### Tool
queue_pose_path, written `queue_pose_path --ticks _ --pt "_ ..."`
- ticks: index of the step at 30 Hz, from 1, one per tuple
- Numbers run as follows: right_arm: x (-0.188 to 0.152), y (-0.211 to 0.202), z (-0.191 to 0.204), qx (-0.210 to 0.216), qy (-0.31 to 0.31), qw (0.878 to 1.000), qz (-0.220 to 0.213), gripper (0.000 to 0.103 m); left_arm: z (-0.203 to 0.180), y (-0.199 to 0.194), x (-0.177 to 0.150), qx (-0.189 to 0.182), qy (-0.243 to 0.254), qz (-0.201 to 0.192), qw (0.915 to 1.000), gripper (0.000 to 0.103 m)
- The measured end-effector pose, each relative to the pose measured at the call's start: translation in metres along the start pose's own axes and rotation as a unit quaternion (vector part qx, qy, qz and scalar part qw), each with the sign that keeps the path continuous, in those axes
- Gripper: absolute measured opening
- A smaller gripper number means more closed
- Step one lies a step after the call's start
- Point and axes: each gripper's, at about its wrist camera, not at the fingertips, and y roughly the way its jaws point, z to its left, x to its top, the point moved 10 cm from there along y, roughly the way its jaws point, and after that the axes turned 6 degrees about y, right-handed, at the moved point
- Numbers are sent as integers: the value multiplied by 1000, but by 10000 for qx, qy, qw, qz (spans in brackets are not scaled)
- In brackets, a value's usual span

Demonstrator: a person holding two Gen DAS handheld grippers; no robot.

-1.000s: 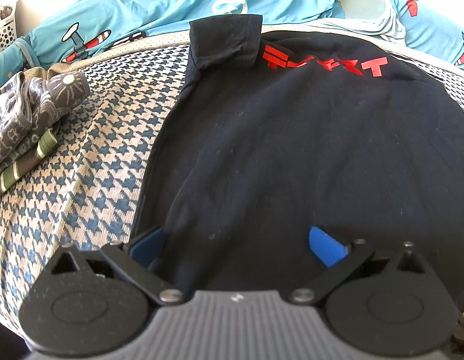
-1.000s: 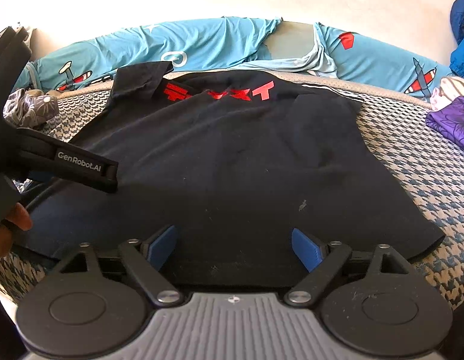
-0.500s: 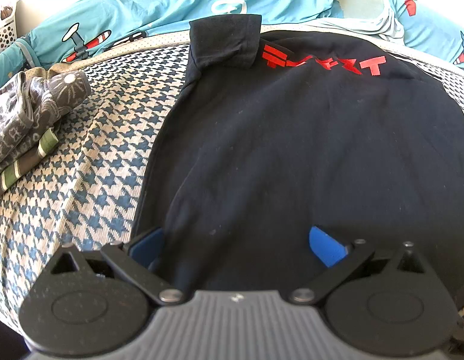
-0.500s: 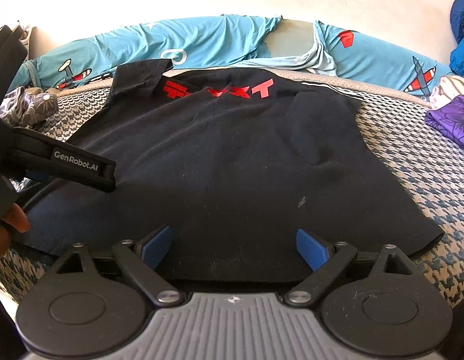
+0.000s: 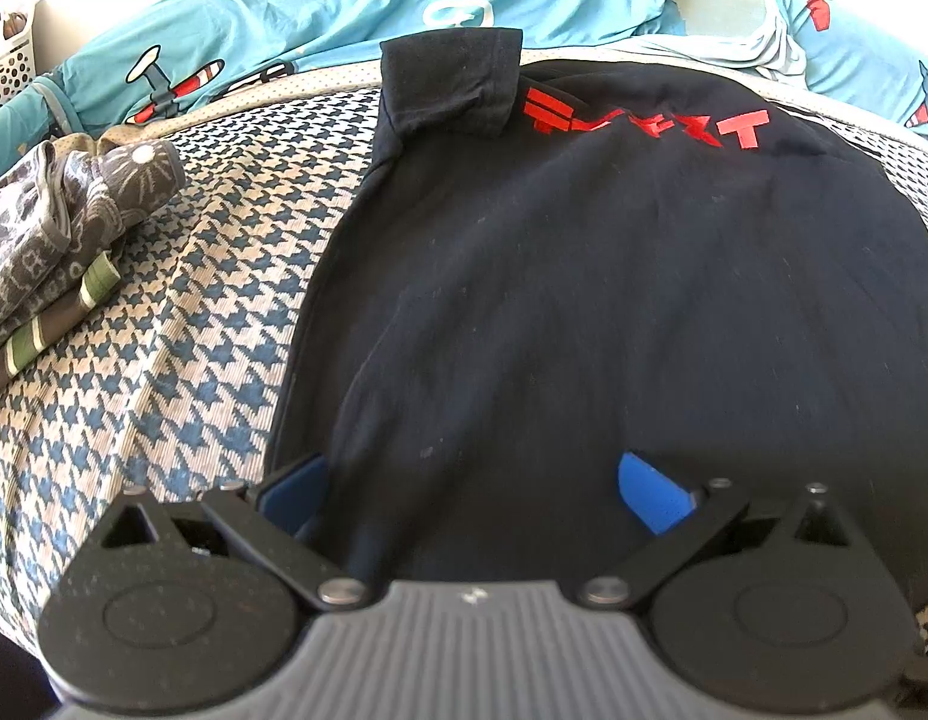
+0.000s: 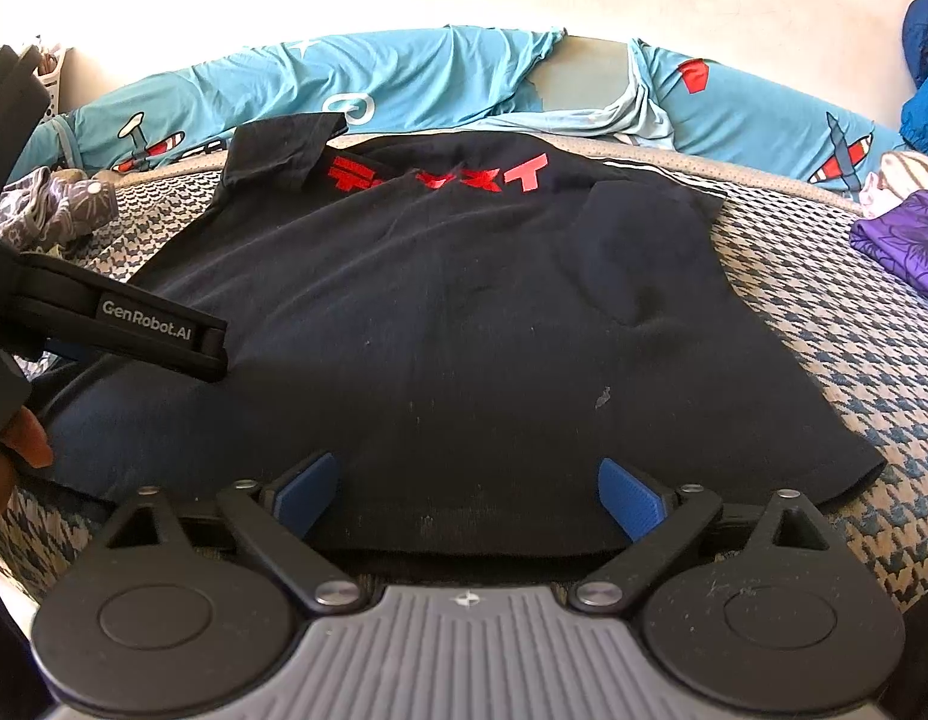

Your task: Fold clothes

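The right tongs (image 6: pixel 466 489) are spreading wider over the near hem of the black cotton T-shirt with red lettering (image 6: pixel 464 300), pinching nothing, while the left tongs (image 5: pixel 472 483) are sitting spread too, so a fresh grasp seems next.

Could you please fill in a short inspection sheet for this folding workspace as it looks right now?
Surface: houndstooth bed cover, wrinkled at the left.
Job's things: black T-shirt spread flat, red lettering at the far end, far left sleeve folded inward.
Clutter: grey patterned clothes at left; purple garment at right.
Grippers: left gripper open over the shirt's near left edge; right gripper open at the near hem, jaws just opening, pads not pressing the cloth.
Cables: nothing seen.
Surroundings: turquoise airplane-print bedding behind; white basket far left.
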Motion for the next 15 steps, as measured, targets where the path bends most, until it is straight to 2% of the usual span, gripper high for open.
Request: queue_pose_path --ticks 15 --pt "-2 -1 -1 -8 -5 10000 31 97 0 -3 -2 -4 5 -3 10000 103"
